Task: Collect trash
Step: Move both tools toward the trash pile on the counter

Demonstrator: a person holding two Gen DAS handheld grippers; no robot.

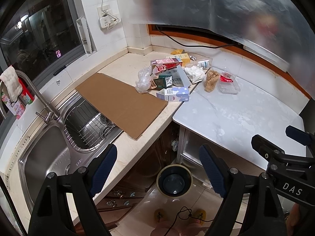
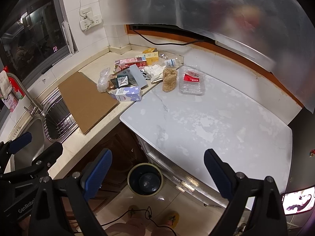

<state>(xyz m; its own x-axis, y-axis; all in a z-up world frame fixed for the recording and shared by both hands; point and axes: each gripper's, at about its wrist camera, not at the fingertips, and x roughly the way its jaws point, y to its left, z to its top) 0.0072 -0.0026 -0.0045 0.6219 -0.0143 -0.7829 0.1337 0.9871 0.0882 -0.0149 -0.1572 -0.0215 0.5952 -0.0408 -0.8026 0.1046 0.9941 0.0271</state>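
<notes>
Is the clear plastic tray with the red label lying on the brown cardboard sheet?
No, the clear plastic tray lies on the white marble top.

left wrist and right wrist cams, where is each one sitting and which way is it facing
Left wrist: on the left hand-held gripper, looking forward and down at the sink, cardboard sheet and trash pile; its open blue pads and the right hand-held gripper show.
Right wrist: on the right hand-held gripper, over the white table; its open pads and the left hand-held gripper show.
Shared: trash pile, cardboard sheet, floor bin.
</notes>
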